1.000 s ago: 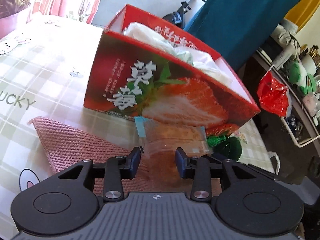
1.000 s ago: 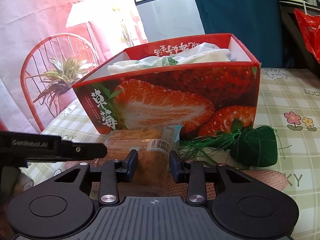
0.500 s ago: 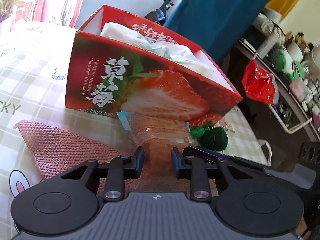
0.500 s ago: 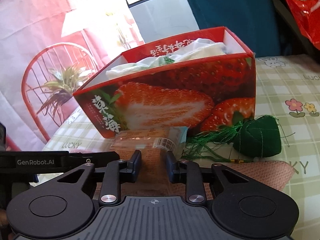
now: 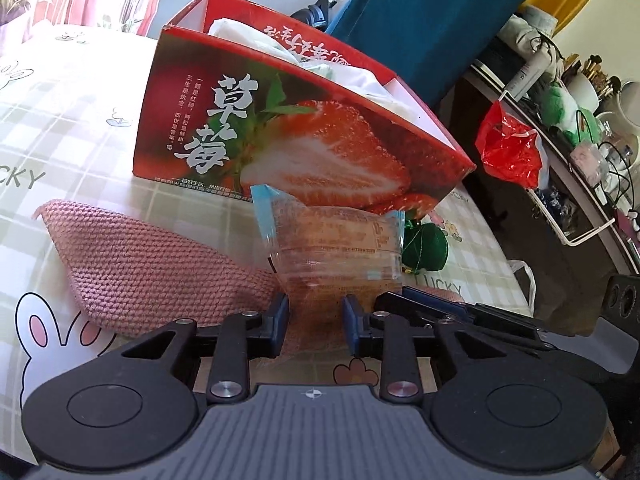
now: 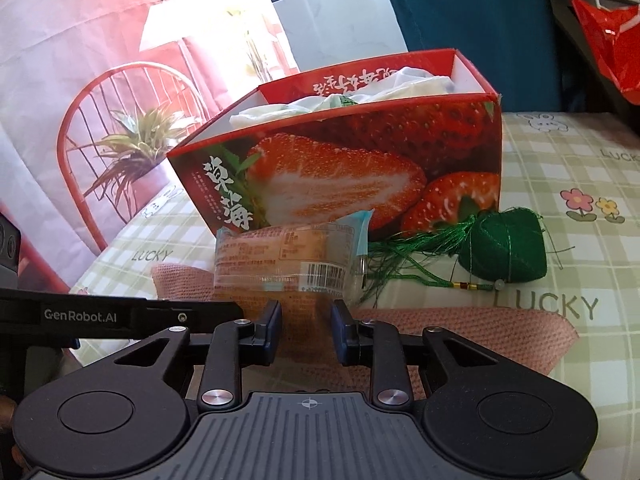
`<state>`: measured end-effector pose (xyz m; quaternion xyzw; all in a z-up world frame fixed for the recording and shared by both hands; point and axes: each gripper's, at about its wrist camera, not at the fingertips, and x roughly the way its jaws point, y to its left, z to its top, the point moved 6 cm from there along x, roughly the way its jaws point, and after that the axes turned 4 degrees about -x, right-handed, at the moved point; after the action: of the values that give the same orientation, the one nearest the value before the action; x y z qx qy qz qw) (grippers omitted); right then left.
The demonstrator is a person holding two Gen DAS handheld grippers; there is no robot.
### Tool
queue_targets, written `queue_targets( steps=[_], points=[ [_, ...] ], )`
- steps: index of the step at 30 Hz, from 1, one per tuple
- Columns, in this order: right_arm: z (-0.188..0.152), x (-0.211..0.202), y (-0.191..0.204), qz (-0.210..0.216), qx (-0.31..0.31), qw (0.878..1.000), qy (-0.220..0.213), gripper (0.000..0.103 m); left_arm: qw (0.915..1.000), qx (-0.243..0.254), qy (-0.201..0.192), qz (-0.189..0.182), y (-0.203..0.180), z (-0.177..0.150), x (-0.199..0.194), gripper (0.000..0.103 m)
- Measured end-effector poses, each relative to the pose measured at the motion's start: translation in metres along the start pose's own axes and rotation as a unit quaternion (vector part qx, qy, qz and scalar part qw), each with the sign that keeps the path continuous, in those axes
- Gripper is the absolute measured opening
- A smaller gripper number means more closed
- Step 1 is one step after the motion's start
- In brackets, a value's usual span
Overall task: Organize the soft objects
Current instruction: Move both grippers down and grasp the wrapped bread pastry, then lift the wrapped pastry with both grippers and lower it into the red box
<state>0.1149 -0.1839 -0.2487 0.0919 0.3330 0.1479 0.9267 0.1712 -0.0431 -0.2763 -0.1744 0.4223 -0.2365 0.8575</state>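
A clear-wrapped bread packet (image 5: pixel 336 248) (image 6: pixel 280 264) is held up in front of the red strawberry box (image 5: pixel 280 128) (image 6: pixel 360 168). My left gripper (image 5: pixel 314 312) is shut on one end of it and my right gripper (image 6: pixel 306 318) is shut on the other end. Its wrapper is pinched in between both pairs of blue pads. A pink knitted cloth (image 5: pixel 152 264) (image 6: pixel 460 328) lies under the packet. White soft bundles (image 5: pixel 256 36) (image 6: pixel 400 84) fill the box. A green tasselled pouch (image 5: pixel 426 250) (image 6: pixel 504 248) lies beside the box.
The checked tablecloth (image 5: pixel 60 128) (image 6: pixel 580 240) covers the table. A red chair with a potted plant (image 6: pixel 132 148) stands beyond the table's left side. A red plastic bag (image 5: pixel 508 148) hangs from a cluttered shelf on the right. A teal curtain (image 6: pixel 472 8) hangs behind the box.
Both grippers' jaws have narrowed onto the bread packet, and its wrapper now bulges between the pads. The packet stands higher against the box front than a second ago.
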Motion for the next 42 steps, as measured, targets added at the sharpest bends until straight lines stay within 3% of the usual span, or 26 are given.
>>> queue_targets(
  steps=[10,13,21,30,42],
  points=[
    [-0.001,0.001,-0.002,-0.026,-0.026,0.999,-0.010,0.035,0.9999,0.013,-0.001,0.000,-0.002,-0.002,0.004,0.036],
    [-0.002,0.002,-0.003,-0.030,-0.027,0.999,-0.013,0.042,0.9999,0.012,0.001,-0.001,-0.001,-0.003,0.005,0.037],
    [-0.008,0.008,-0.005,0.002,-0.008,1.000,-0.006,0.048,0.9999,0.017,0.003,0.001,-0.005,-0.004,0.008,0.038],
    [-0.006,0.007,0.003,0.011,-0.030,0.999,-0.015,0.035,0.9998,0.016,-0.008,-0.001,-0.008,-0.004,0.009,0.038],
    [-0.001,0.001,0.008,0.001,-0.060,0.998,-0.030,0.031,0.9993,0.025,-0.026,-0.011,-0.013,0.000,0.002,0.036]
  ],
)
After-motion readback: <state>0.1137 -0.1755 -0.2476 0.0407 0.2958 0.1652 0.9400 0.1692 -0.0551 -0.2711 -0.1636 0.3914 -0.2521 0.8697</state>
